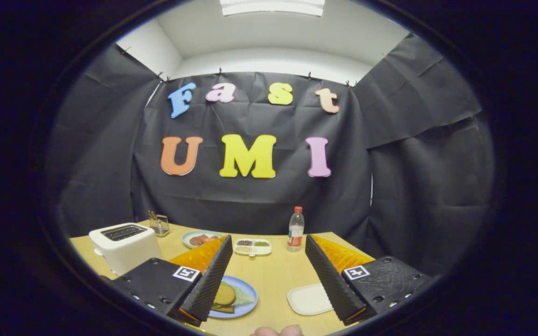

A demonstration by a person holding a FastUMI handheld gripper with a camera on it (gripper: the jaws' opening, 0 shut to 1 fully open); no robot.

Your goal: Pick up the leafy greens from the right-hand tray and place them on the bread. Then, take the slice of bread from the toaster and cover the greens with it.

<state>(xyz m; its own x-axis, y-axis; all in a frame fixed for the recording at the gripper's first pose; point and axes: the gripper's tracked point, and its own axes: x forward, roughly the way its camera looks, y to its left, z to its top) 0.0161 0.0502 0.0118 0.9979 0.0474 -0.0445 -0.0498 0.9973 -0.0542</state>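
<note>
**Inspector A:** Gripper view. The gripper (269, 280) is hovering above the table (273, 275) with its fingers (215, 275) standing wide apart, pinching nothing; bare wood-toned tabletop is showing between them. Their inner faces are ribbed.

**Inspector B:** Where are the task's things lying?

**Inspector A:** A round blue plate (245, 305) is sitting just beside the left finger, partly hidden behind it. On it the leafy greens (243, 296) are spreading flat, with a round brown piece (225, 294) resting on top and a bread slice (222, 309) peeking out underneath. Which way the greens' long axis is running, I cannot tell. The white tray (308, 298), a rounded rectangle, is lying next to the right finger, its long side running roughly across the view.

**Inspector B:** And the toaster?

**Inspector A:** The toaster (124, 245), white, glossy and boxy, is standing beyond the left finger, its slots running left to right. Whether bread is sitting inside, I cannot tell.

**Inspector B:** Further back?

**Inspector A:** A small plate of reddish food (201, 239), a divided dish (252, 246), a red-capped bottle (295, 229) standing upright, and a wire holder (159, 225) are standing along the table's far side. Fingertips of a hand (276, 331) are showing near the table's close edge.
</note>
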